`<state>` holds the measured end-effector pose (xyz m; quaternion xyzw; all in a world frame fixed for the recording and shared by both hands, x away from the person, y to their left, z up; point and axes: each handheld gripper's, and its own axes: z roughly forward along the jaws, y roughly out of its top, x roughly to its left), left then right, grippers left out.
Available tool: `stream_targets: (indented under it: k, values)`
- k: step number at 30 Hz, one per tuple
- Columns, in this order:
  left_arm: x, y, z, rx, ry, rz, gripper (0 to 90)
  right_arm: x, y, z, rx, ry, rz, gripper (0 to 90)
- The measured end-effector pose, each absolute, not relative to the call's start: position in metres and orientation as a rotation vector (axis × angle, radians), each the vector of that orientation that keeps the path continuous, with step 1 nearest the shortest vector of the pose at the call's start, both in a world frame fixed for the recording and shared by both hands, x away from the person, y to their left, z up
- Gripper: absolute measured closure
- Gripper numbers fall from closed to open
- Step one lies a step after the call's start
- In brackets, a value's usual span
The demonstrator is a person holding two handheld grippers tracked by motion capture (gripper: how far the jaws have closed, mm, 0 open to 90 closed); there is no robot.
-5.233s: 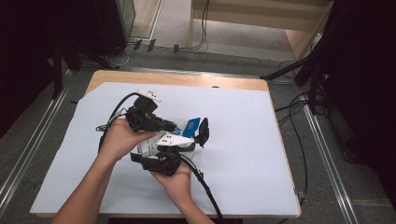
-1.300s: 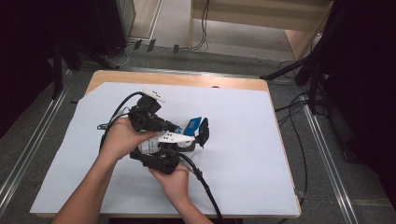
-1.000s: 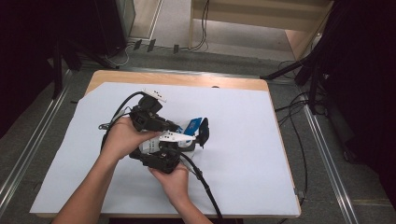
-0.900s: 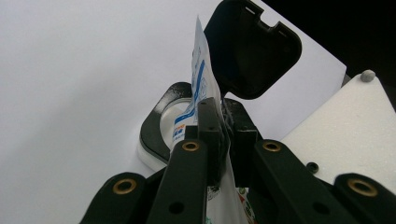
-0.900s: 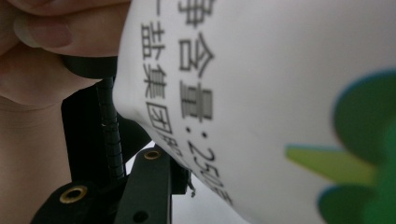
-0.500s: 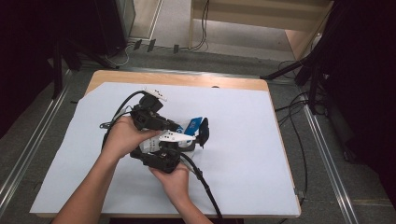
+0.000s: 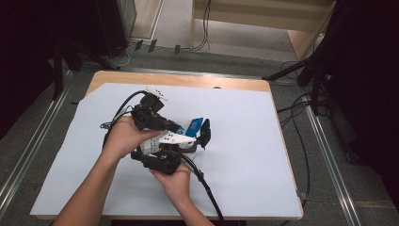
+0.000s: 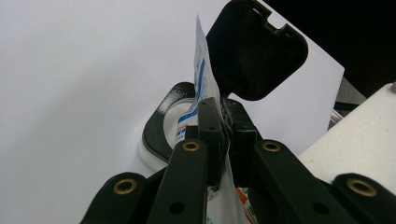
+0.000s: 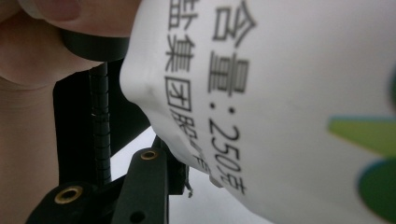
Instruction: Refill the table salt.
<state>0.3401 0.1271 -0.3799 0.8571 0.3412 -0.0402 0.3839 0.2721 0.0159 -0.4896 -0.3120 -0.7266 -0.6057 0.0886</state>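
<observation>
Left gripper [image 8: 223,126]: jaws shut tight on the thin upper edge of the bag [image 8: 201,81], which stands up between them

- In the high view it sits near table centre, a touch toward 9 o'clock, jaws aimed toward 3 o'clock
- Right gripper [image 7: 175,151] lies just at 6 o'clock of the left one. Its own view is pressed against the bag's printed white face and one jaw shows low beside it. Cannot tell whether it clamps the bag or only props it
- Jar [image 8: 161,121] stands on the white sheet [image 7: 244,155] just past the bag's far end, at 3 o'clock of both grippers. Its black lid [image 8: 257,51] is flipped up and the mouth is open
- Bag's blue end [image 7: 194,127] points at the jar, touching or just short of the rim; hard to tell which

Change: over the last five seconds the left gripper creeps a little toward 1 o'clock, and almost not at all in the last second. Bag and jar look as they did

Reading: likely a slow pour or line-up of bag into jar, in its holding phase. No contents visible moving, so progress cannot be judged
</observation>
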Motion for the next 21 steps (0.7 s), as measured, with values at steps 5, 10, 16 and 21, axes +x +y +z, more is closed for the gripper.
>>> stream_targets:
  k: [5, 10, 16, 21]
  values:
    - [0.3401, 0.1274, -0.3794, 2.19, 0.874, -0.094, 87.8, 0.2734, 0.017, -0.4903, -0.937, -2.163, -1.801, 66.0]
    - [0.3408, 0.1281, -0.3786, 2.178, 0.891, -0.081, 88.0, 0.2765, 0.0178, -0.4887, -0.941, -2.168, -1.795, 65.9]
    - [0.3414, 0.1286, -0.3789, 2.18, 0.892, -0.079, 88.0, 0.2767, 0.0184, -0.4889, -0.937, -2.179, -1.788, 64.8]
    - [0.3417, 0.1298, -0.3784, 2.18, 0.896, -0.08, 88.5, 0.2754, 0.0177, -0.4884, -0.931, -2.197, -1.779, 64.0]
